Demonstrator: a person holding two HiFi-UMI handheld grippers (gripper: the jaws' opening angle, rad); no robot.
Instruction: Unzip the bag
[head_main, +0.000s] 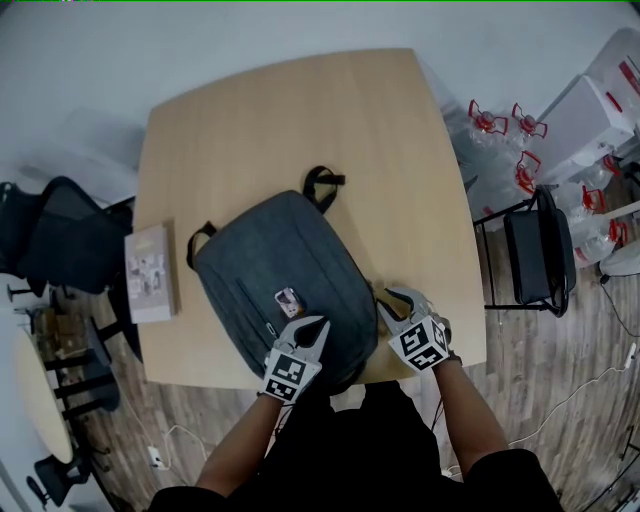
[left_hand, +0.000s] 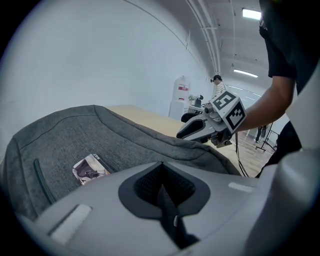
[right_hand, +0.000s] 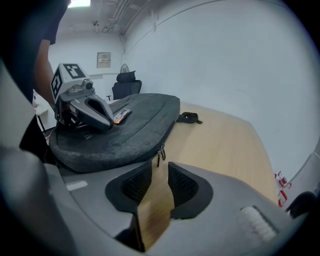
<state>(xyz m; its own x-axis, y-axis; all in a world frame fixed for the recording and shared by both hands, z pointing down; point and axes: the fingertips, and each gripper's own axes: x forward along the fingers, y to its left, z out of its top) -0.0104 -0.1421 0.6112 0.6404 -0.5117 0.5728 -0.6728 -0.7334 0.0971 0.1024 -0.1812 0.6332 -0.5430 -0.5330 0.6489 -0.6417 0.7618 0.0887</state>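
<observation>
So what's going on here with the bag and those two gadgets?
A person holds a gripper in each hand at a grey backpack lying on a wooden table. The left gripper is shut, above the bag. The right gripper is open, jaws lined up just short of the zipper pull. The bag looks zipped shut.

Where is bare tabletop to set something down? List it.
Free: the far half of the light wooden table beyond the grey fabric backpack, and the strip right of it. Crowded: the near edge, and the left edge by the pale book.
</observation>
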